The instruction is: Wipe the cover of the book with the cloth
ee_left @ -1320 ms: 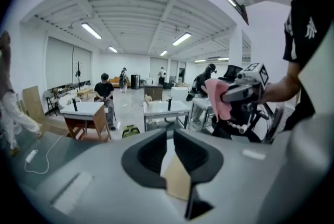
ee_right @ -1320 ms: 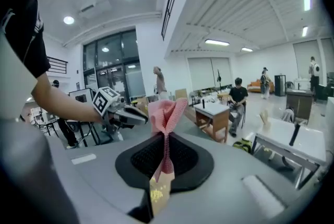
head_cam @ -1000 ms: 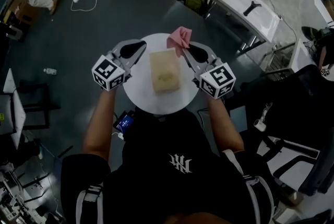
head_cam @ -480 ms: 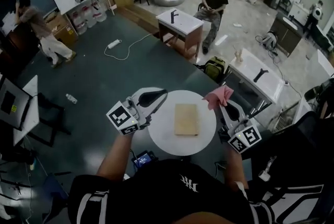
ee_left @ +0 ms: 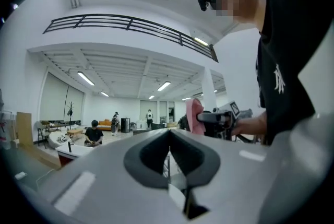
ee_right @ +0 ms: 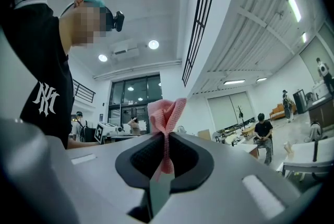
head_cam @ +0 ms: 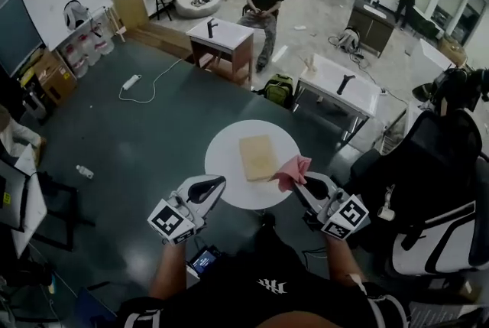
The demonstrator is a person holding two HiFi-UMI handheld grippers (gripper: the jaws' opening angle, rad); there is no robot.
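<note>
Head view from above: a round white table (head_cam: 225, 158) is seen on a dark floor in a large open room. A tan book (head_cam: 258, 157) lies flat near the table's middle, cover up. At the table's near edge, two handheld grippers are held well apart. The left gripper (head_cam: 220, 180) is shown with its jaws just brought fully together and nothing between them. The right gripper (head_cam: 299, 184) is clamped on a pink cloth (head_cam: 293, 170), which is pinched by a thin fold while the rest bunches above the jaws. The cloth is held just beside the book's near corner, seemingly lifted clear of it. Two risks are judged likely. The cloth could be pulled from so narrow a pinch once it is dragged over the cover. The book, left unsteadied, could be pushed across the smooth tabletop.
</note>
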